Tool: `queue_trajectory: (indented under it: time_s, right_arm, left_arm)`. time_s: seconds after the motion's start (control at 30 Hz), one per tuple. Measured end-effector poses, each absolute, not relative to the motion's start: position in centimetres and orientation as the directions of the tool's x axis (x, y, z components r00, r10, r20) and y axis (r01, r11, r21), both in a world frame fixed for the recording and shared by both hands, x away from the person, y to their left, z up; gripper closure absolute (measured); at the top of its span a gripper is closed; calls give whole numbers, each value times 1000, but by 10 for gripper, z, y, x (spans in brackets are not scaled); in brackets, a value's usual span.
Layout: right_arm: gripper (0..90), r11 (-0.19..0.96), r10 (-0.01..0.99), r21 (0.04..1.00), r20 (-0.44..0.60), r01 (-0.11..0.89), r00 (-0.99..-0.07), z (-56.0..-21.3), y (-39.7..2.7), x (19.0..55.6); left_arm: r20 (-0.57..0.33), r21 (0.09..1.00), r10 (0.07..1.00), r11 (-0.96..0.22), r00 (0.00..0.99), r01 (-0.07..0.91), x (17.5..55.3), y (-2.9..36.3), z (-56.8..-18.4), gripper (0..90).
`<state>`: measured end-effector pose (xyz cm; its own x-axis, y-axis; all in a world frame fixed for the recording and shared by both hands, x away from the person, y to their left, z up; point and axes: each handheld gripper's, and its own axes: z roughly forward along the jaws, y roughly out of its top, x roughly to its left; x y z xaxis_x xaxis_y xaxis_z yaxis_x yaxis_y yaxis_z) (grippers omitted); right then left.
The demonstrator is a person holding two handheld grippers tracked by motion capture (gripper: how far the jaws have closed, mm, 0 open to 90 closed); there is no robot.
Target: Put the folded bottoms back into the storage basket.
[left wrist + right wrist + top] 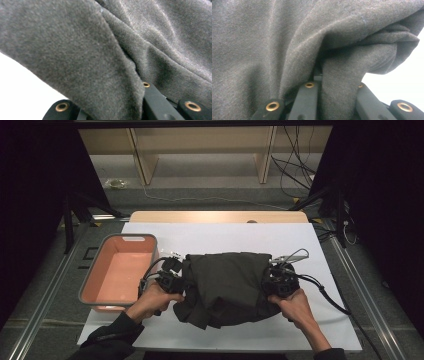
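In the high view, a dark cloth (226,287) lies bunched on the white sheet (220,237) that covers the table, just right of a pink bin (119,270). The left gripper (176,281) sits at the cloth's left edge, with the left hand (152,301) behind it. The right gripper (274,281) sits at the cloth's right edge, with the right hand (297,306) behind it. Both grippers point inward at the cloth, which spans the gap between them and sags in folds toward the person. Cables trail from each gripper across the sheet. The bin stands near the sheet's left edge, apart from the cloth.

In the left gripper view, the cloth (105,50) is close to the lens, grey and softly creased. A fold of it runs down between the two black jaws at the bottom, which are closed on it. The white sheet (20,87) shows at the lower left, below the cloth's hanging edge.

In the right gripper view, the cloth (287,45) drapes over the jaws in thick folds. One fold drops between the two black jaws, which clamp it tight. At the right, the cloth rolls into a bundle, and the white sheet (402,82) shows past it.
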<state>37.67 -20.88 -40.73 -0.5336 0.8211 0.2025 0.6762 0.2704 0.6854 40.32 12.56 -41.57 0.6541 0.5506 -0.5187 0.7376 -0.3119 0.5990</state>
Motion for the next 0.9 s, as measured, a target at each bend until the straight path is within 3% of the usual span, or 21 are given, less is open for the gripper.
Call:
queue_trajectory:
  time_s: [0.9]
  right_arm:
    - [842,257,770,742,230,619,-595,-356,-148,403]
  left_arm:
    - [-522,639,543,-261,658,723,419,204,-358,833]
